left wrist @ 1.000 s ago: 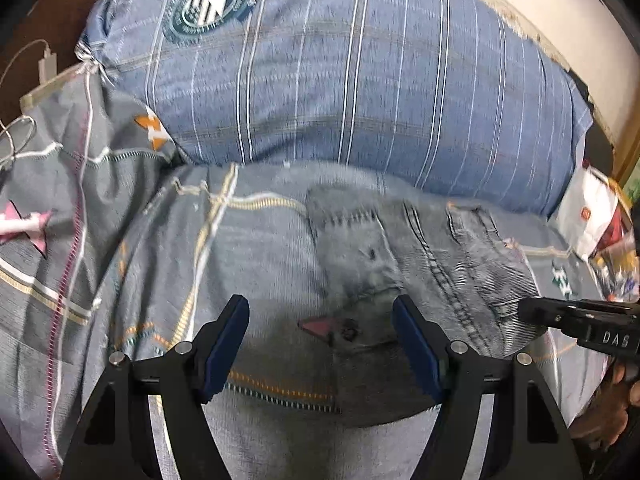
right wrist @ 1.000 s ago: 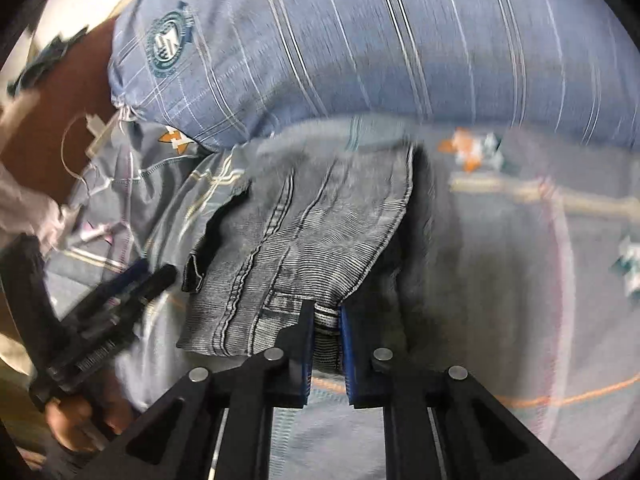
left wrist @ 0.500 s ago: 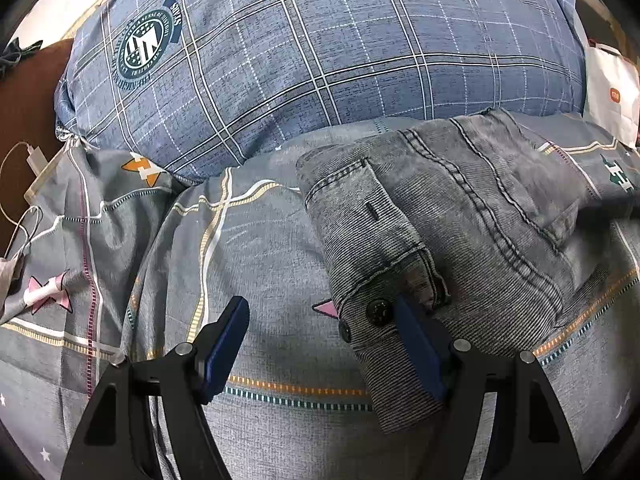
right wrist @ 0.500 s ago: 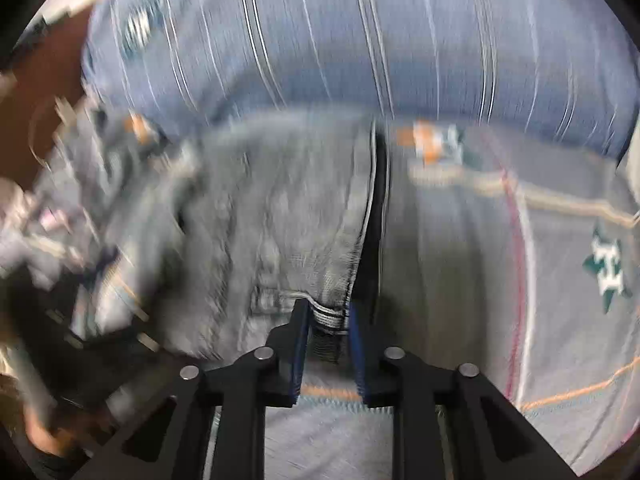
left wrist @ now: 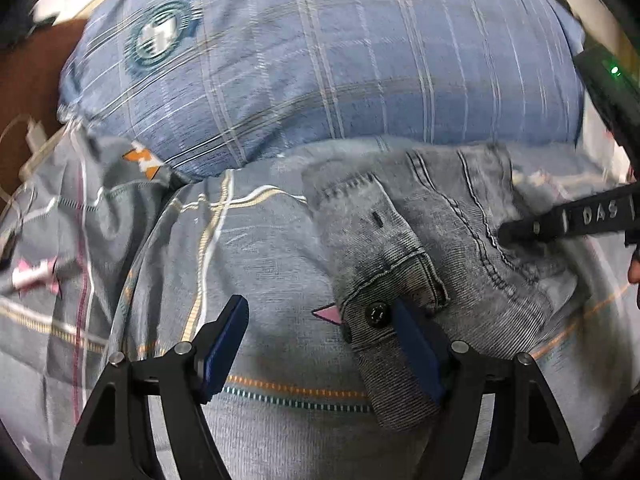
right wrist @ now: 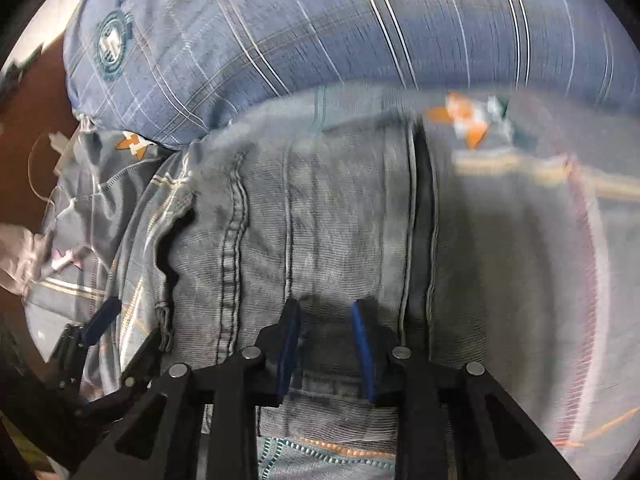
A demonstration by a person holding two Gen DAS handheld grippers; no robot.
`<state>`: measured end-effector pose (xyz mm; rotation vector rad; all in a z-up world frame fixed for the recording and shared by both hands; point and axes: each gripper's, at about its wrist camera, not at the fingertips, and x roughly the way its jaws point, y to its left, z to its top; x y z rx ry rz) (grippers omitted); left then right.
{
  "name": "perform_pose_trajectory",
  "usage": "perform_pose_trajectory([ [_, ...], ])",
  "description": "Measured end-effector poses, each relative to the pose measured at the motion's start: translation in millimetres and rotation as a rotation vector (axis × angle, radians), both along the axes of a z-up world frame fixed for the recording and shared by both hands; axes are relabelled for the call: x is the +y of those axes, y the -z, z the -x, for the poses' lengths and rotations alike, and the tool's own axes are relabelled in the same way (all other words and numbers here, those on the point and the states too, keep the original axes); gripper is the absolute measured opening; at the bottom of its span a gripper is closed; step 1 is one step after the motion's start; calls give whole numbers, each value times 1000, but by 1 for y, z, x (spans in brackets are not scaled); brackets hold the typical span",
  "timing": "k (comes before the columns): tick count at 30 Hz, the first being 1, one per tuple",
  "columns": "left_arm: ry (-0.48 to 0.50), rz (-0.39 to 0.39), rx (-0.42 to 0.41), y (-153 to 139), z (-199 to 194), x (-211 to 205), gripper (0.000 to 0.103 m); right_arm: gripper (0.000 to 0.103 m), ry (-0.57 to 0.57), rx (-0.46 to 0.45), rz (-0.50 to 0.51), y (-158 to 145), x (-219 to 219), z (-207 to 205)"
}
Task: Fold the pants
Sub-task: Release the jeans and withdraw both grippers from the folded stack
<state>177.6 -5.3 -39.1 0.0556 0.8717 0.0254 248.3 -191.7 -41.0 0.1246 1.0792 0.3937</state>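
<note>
Pants [right wrist: 320, 220], folded grey denim, lie on the grey patterned bedsheet [left wrist: 260, 264] below a blue plaid pillow [left wrist: 320, 64]. Right gripper [right wrist: 326, 348], jaws just parted, straddles the denim ungripped; left gripper [left wrist: 320, 344] stands wide apart by the waistband button [left wrist: 376, 314].

A large plump pillow in blue plaid cloth with thin white and tan lines [left wrist: 320, 72] lies across the far side of the bed, a round dark-green and white crest badge [left wrist: 158, 42] printed near its left end. In front of it spreads a grey bedsheet crossed by cream, orange and teal stripes [left wrist: 248, 264], printed with small orange-and-white motifs [right wrist: 464, 120] and a pink star [left wrist: 34, 276], and rumpled into folds at the left. Past the sheet's left edge a thin white cable with a small white plug [left wrist: 30, 136] lies on a dark brown surface [left wrist: 24, 80], and a pale wall [left wrist: 72, 4] shows beyond the pillow.
</note>
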Motion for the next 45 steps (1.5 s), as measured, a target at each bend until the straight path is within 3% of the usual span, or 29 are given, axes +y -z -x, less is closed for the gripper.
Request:
perform_pose_trajectory([
  [2, -21, 79, -15, -5, 4, 11, 75, 31, -17, -78, -20, -23, 13, -8],
  [4, -27, 125, -18, -6, 6, 16, 75, 43, -31, -129, -43, -33, 26, -22],
  [5, -26, 120, -13, -3, 6, 16, 75, 58, -26, -126, -36, -28, 29, -31],
  [7, -19, 82, 36, 10, 1, 10, 76, 64, 9, -64, 79, 4, 35, -55],
  [8, -14, 63, 32, 14, -1, 7, 77, 65, 31, 26, 160, 35, 37, -67],
  [9, -11, 55, 17, 14, -1, 6, 80, 67, 29, 1, 137, 43, 34, -66],
  [10, -14, 45, 19, 13, -1, 5, 80, 67, 21, -51, 128, 37, 34, -59],
  [13, -23, 77, 27, 3, 2, 14, 80, 67, 28, -61, 128, 21, 28, -43],
  [16, -55, 118, 24, -9, 16, 21, 81, 69, 83, -169, 109, -12, 7, -3],
  [18, -72, 112, 11, -15, 27, 20, 84, 85, 111, -217, 116, -25, -2, 29],
  [23, -44, 106, 25, -27, 55, 6, 84, 103, 72, -336, 184, -43, -13, 114],
  [30, -54, 100, 10, -42, 85, -8, 84, 103, 24, -355, 305, -43, -14, 179],
  [45, -59, 100, -15, -56, 92, -16, 91, 103, 129, -336, 321, -51, -25, 173],
])
